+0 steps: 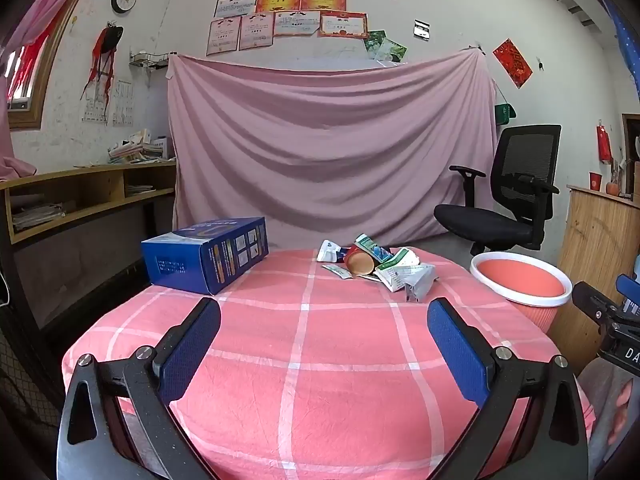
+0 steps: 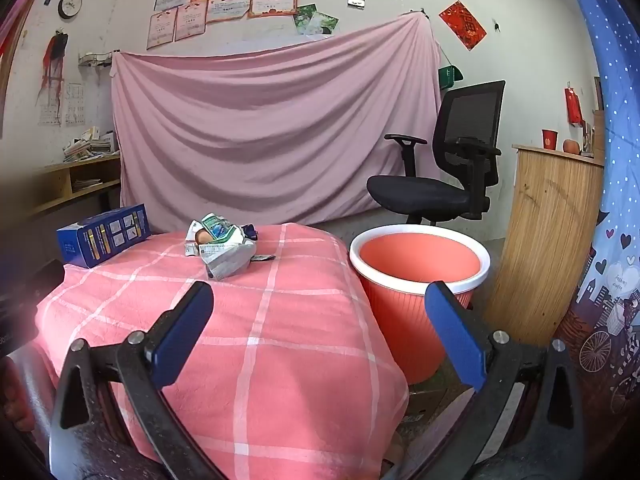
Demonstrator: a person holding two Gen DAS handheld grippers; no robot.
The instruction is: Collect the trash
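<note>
On the far part of the pink checked tablecloth (image 1: 320,360): trash pile (image 1: 376,266), a small heap of crumpled wrappers, cartons and one paper cup lying on its side. Blue box (image 1: 206,254) at the far left corner, apart from the heap. Orange bin (image 2: 420,272), white-rimmed, on the floor just beside the table's right edge. Left gripper (image 1: 324,352): jaws spread wide, nothing between them, over bare cloth. Right gripper (image 2: 320,336): likewise wide and empty. Black office chair (image 2: 448,168) behind the bin, before a pink hung sheet (image 1: 328,148).
</note>
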